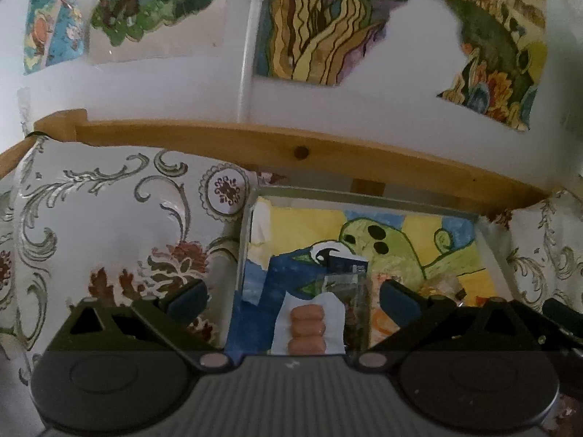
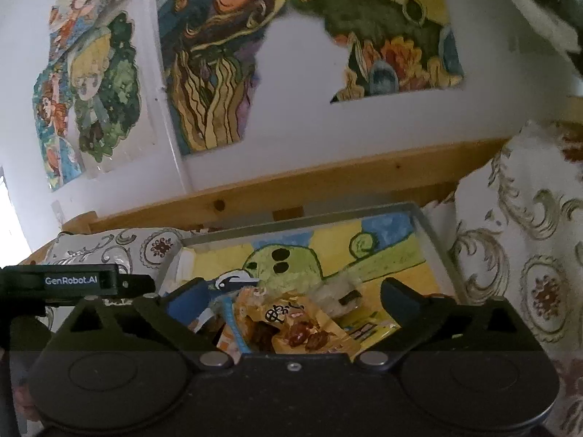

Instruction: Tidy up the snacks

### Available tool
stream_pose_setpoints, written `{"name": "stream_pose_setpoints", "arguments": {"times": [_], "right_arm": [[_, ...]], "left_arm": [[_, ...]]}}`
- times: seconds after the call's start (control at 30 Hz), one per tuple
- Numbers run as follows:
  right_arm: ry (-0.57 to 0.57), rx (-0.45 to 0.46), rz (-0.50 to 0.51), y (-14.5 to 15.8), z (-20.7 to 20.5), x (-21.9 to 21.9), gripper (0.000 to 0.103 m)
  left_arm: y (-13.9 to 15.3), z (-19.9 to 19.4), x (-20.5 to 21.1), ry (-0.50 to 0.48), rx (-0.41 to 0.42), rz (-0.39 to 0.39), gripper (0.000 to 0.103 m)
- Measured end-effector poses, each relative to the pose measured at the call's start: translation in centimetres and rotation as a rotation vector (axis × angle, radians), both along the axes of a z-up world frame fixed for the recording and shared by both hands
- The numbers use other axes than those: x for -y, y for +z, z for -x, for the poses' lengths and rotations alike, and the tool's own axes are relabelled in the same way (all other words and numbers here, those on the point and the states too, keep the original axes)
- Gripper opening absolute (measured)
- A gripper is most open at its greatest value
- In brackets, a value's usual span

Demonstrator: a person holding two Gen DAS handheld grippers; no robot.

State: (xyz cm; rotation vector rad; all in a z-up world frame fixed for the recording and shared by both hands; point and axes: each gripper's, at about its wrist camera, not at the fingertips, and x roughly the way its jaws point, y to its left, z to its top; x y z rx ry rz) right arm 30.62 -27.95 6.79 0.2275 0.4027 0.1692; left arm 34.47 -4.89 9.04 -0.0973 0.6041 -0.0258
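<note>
A shallow grey-rimmed tray (image 1: 364, 196) lined with a yellow and green painting lies ahead. In the left wrist view a white and blue sausage packet (image 1: 306, 322) stands between the fingers of my left gripper (image 1: 293, 296), which is open, its pads well clear of the packet. In the right wrist view my right gripper (image 2: 295, 298) is open over the tray (image 2: 433, 240). Below it lie a yellow packet of brown snacks (image 2: 302, 327), a blue and orange packet (image 2: 227, 331) and a small clear-wrapped snack (image 2: 342, 291). No pad touches them.
Patterned white cushions (image 1: 109, 225) (image 2: 528, 255) flank the tray on both sides. A wooden rail (image 1: 291, 145) runs behind it, below a white wall with paintings (image 2: 218, 73). The left gripper's black body (image 2: 73, 280) shows at the left edge of the right wrist view.
</note>
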Motion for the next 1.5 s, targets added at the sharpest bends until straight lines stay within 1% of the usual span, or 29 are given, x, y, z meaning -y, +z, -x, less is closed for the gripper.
{"name": "stream_pose_setpoints", "arguments": {"times": [0.13,0.33,0.43,0.57,0.73,0.83,1.03,1.2,1.5], "right_arm": [[-0.018,0.024,0.028,0.8,1.4,0.1,0.102],[-0.051,0.048,0.064,1.8,3.9,0.6,0.102],[-0.068,0.059,0.084,2.0,5.3,0.7,0.102],[-0.065,0.091,0.125,2.5,7.4,0.3,0.102],[-0.040,0.125,0.173,3.1,10.1,-0.6,0.102],[-0.026,0.136,0.183,3.5,11.4,-1.1,0.102],[-0.028,0.148,0.168,4.2,13.9,-1.2,0.102],[-0.035,0.135,0.188,3.8,15.9,-1.1,0.102],[-0.034,0.099,0.197,2.1,19.1,-0.9,0.102]], "left_arm": [[0.2,1.8,-0.1,0.008,0.037,0.006,0.103],[0.6,4.4,-0.4,0.032,0.072,0.020,0.103],[0.8,5.8,-0.5,0.038,0.090,0.011,0.103],[1.0,8.1,-0.7,0.043,0.123,-0.008,0.103],[1.1,10.6,-1.3,0.059,0.142,0.005,0.103],[1.3,11.9,-1.8,0.069,0.149,0.000,0.103],[2.1,14.7,-2.8,0.089,0.188,-0.020,0.103],[1.7,17.1,-3.4,0.109,0.185,-0.017,0.103],[-0.4,20.4,-4.1,0.151,0.141,-0.037,0.103]]}}
